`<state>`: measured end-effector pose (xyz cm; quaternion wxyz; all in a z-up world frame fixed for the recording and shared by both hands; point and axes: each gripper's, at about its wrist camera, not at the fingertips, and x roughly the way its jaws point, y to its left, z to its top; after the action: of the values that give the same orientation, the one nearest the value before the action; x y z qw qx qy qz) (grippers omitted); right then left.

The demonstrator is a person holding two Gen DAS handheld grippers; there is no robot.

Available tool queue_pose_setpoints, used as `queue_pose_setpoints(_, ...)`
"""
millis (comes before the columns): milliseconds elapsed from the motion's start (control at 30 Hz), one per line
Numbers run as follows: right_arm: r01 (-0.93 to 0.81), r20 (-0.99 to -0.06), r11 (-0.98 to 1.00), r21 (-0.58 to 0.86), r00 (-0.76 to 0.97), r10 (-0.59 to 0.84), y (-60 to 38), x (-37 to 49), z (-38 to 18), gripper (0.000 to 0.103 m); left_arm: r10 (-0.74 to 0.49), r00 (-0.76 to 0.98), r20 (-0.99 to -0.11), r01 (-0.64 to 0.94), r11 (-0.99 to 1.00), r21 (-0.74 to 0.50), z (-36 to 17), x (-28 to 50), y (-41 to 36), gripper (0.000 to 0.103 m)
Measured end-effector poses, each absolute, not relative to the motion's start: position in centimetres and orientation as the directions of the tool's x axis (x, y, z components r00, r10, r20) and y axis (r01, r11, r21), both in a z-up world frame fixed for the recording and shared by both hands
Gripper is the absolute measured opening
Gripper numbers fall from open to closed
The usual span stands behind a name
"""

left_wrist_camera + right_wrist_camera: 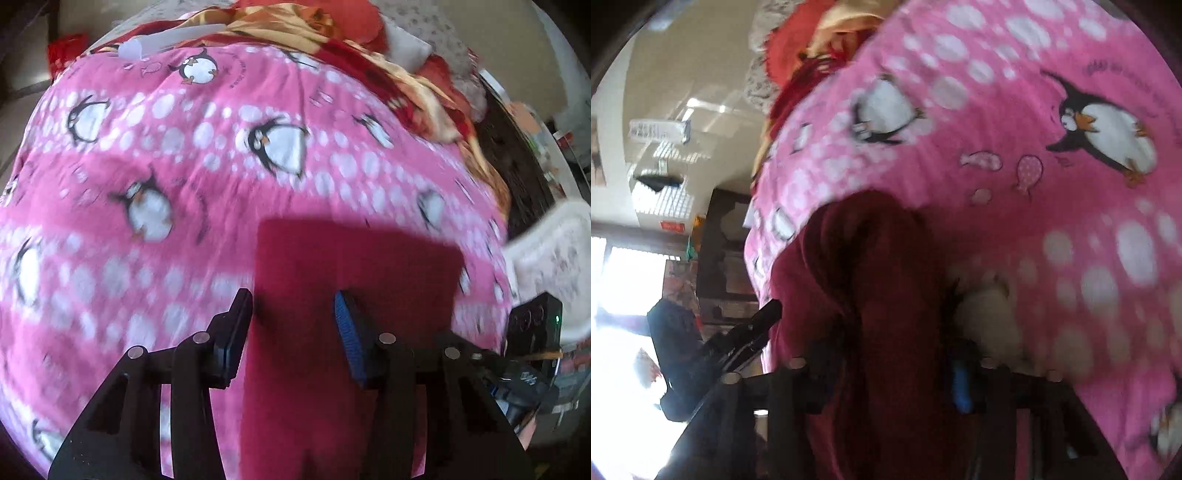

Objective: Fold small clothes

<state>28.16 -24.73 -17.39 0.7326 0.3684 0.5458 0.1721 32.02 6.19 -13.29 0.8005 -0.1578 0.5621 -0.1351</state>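
Observation:
A small dark red garment [354, 280] lies flat on a pink penguin-print sheet [207, 184]. My left gripper [293, 310] hovers over the garment's near part with its jaws apart and nothing between them. In the right wrist view the same red cloth [871, 280] is bunched and lifted, running down between the jaws of my right gripper [886, 384], which is shut on it. The left gripper's black finger [753, 328] shows at the cloth's left edge in that view. The pink sheet [1015, 184] fills the background there.
A red and gold blanket [332, 40] is piled at the far side of the bed. A white patterned pillow [550, 251] lies at the right edge. The room with a bright window [620, 295] shows on the left of the right wrist view.

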Motion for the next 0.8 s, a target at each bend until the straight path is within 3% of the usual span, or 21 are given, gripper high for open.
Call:
queue_pose_setpoints(67,0.123,-0.655,0.659,0.742,0.341,0.674,-24.1,25.7,-16.5,0.083,-0.403,0.295,-0.866,0.067,0.913,-0.402,-13.6,29.0,6.7,0.063)
queue_pose_setpoints(233,0.139,-0.647,0.639,0.756,0.299,0.701,-22.4,18.3,-18.2,0.083,-0.401,0.197,-0.895,0.128,0.915,-0.382,-16.8,21.3,6.3,0.065)
queue_pose_setpoints(333,0.135,-0.635,0.633,0.763,0.345,0.692,-21.8,15.9,-19.0,0.075,-0.373,0.246,-0.895,0.106,0.928,-0.357,-17.3,19.2,5.8,0.065)
queue_pose_setpoints(400,0.163,-0.678,0.669,0.725,0.339,0.653,-21.6,15.6,-18.9,0.053,-0.387,0.261,-0.884,0.088,0.922,-0.378,-16.8,19.1,5.6,0.055)
queue_pose_setpoints(433,0.181,-0.697,0.68,0.71,0.319,0.642,-21.7,15.8,-18.9,0.047,-0.404,0.257,-0.878,0.078,0.914,-0.398,-16.8,19.2,5.6,0.037)
queue_pose_setpoints(467,0.19,-0.704,0.683,0.705,0.302,0.643,-21.8,15.8,-19.0,0.038,-0.424,0.245,-0.872,0.061,0.904,-0.422,-16.9,19.3,5.6,0.029)
queue_pose_setpoints(533,0.199,-0.719,0.695,0.691,0.289,0.632,-22.0,15.7,-19.0,0.031,-0.46,0.237,-0.856,0.027,0.884,-0.467,-16.5,19.2,6.2,0.013)
queue_pose_setpoints(600,0.211,-0.713,0.683,0.699,0.288,0.64,-22.2,15.1,-18.9,0.023,-0.474,0.261,-0.841,0.036,0.875,-0.482,-15.2,18.3,6.8,0.011)
queue_pose_setpoints(800,0.214,-0.709,0.678,0.703,0.29,0.643,-22.2,13.9,-20.0,0.019,-0.42,0.242,-0.874,-0.012,0.9,-0.436,-17.6,18.5,6.3,0.012)
